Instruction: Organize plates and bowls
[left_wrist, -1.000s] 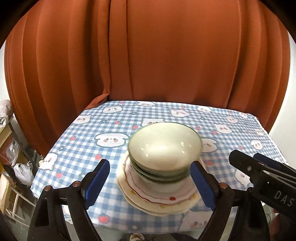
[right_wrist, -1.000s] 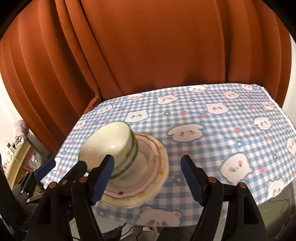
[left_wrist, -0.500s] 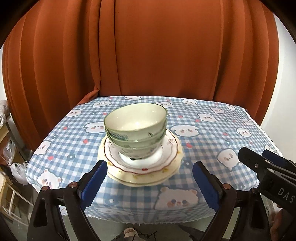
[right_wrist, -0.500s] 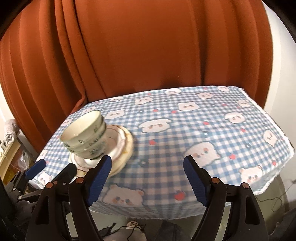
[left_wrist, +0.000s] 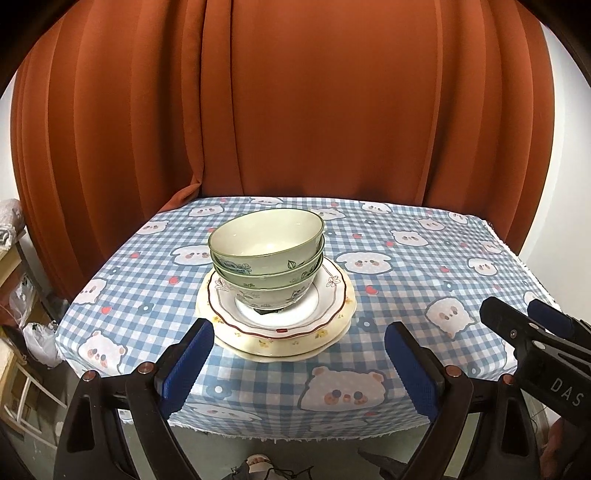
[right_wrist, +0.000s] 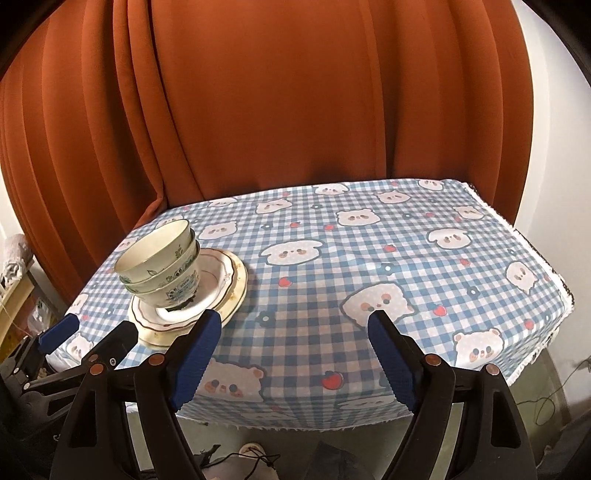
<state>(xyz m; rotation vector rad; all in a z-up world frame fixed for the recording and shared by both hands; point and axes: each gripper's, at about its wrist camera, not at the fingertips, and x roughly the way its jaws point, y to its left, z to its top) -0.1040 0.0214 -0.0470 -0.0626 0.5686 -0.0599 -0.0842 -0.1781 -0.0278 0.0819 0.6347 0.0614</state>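
Stacked bowls (left_wrist: 266, 258) sit on plates (left_wrist: 277, 317); left tool (left_wrist: 297, 363) and right tool (right_wrist: 295, 356) both spread, empty, short of the plates. Advise leaving the leaning stack undisturbed on the counter (left_wrist: 424, 266).

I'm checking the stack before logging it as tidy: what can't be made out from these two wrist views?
- Plate count: both views; the nested green-rimmed ceramic bowls and the upper scalloped red-rimmed plate cover whatever lies below the cream floral plate.
- Inner bowls' interiors: both views; the top bowl hides them.
- Dark patch under the lowest bowl's foot: left wrist view, too small to identify.
- Table legs: hidden by the blue checked bear tablecloth.
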